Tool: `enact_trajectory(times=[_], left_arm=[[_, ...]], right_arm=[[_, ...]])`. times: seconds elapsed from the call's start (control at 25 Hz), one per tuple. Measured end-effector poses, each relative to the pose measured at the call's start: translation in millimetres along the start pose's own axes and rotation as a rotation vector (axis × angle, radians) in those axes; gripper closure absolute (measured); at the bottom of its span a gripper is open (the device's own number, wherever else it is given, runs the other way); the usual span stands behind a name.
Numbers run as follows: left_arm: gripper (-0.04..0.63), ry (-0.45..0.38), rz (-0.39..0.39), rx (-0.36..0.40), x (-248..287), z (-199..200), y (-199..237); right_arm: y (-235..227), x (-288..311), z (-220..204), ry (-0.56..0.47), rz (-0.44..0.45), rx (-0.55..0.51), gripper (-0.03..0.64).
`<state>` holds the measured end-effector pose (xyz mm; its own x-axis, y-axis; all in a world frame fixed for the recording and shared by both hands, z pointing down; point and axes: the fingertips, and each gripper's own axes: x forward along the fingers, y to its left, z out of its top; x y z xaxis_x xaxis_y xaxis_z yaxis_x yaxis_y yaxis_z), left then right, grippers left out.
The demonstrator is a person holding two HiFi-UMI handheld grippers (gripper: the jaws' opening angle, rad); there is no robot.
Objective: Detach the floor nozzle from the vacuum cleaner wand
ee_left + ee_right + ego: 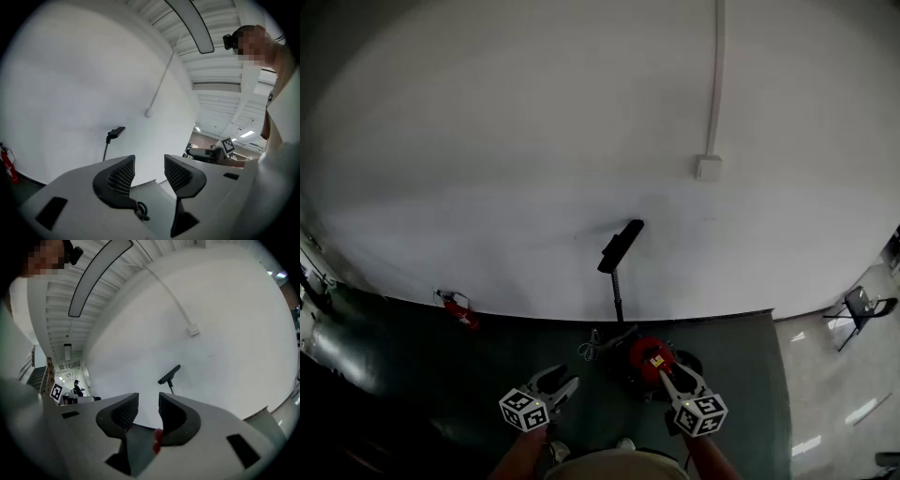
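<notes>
Two grippers: low in the head view, side by side, both empty and well short of the nozzle.
Left gripper (561, 380): jaws apart, nothing between them; it sits left of the red vacuum body (651, 357).
Right gripper (667, 377): jaws drawn close together, nothing between them; its tips overlap the body in the head view, and contact cannot be told.
Nozzle (622, 246): tilted, atop the upright wand (618, 298), attached to it, by the white wall (534, 141).
Wand: rises behind the body, beyond both grippers.
</notes>
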<state>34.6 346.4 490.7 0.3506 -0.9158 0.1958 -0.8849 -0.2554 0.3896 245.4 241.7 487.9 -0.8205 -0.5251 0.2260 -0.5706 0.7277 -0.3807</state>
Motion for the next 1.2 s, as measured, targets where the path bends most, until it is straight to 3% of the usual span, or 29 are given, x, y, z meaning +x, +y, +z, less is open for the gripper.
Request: enact_trajectory(times=[0.44, 0.64, 0.76, 0.92, 1.2], left_arm=[[0.405, -0.013, 0.023, 0.008, -9, 4, 7], [0.405, -0.013, 0.036, 0.02, -8, 5, -1], [0.405, -0.005, 0.041, 0.03, -10, -2, -7], [0.405, -0.011, 0.046, 0.016, -8, -9, -14], [0.405, -0.003, 0.041, -0.004, -9, -24, -26]], right_arm=[[3, 5, 2, -0.003, 0.019, -0.017, 0.479], [4, 1, -3, 0.013, 0.087, 0.116, 0.472], [6, -7, -11, 0.023, 0.101, 0.129, 0.471], [-8, -16, -25, 0.076, 0.043, 0.101, 0.471], [-24, -35, -40, 0.109, 0.036, 0.203, 0.472]])
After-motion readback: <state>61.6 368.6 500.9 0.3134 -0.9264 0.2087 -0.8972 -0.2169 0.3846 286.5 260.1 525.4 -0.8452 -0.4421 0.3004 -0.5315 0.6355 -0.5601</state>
